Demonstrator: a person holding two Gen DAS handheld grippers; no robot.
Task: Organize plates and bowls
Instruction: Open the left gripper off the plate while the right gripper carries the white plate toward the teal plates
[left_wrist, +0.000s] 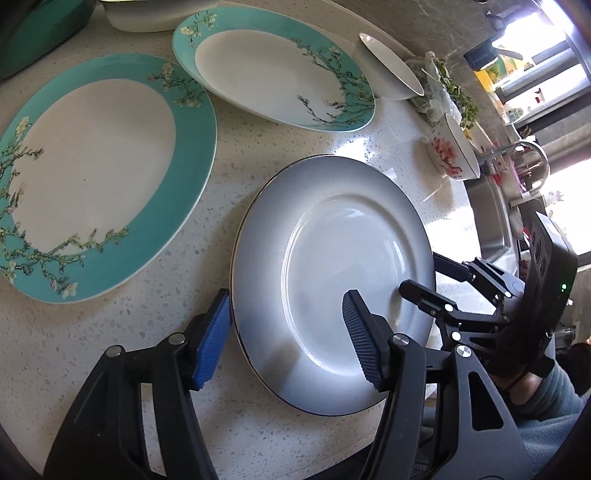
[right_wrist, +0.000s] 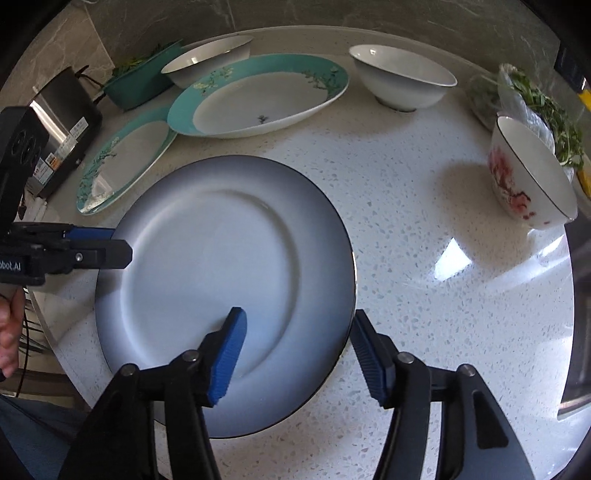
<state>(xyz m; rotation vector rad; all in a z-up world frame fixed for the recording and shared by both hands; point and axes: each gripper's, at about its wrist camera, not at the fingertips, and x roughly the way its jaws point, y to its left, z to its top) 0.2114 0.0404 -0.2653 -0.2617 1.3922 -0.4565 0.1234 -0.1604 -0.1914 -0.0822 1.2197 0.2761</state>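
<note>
**Mia:** While both grabbers sit over it, where is the round grey-rimmed white china plate (left_wrist: 332, 280)?

**Ben:** Flat on the speckled white stone counter (left_wrist: 207, 417), near the front edge. The left gripper (left_wrist: 284, 339) has its jaws partly open, one blue pad outside the rim and one over the plate. Nothing is pinched. The right gripper (right_wrist: 297, 360) is the same on the other side: jaws partly open, rim between the pads, no squeeze.

**Mia:** So the plate is let go?

**Ben:** I think so. It looks set down.

**Mia:** What makes the next bit go well?

**Ben:** Lift both grabbers straight up, so no pad bumps the rim and slides the plate. Then I would pick the near teal-rimmed flowered oval plate (left_wrist: 96, 173). The other teal flowered oval plate (left_wrist: 273, 74) leans on it, so go slow.

**Mia:** And the bowls?

**Ben:** The plain white bowl (right_wrist: 402, 77) and the white bowl with red flowers (right_wrist: 528, 177) stand apart at the back. They can wait.
</note>
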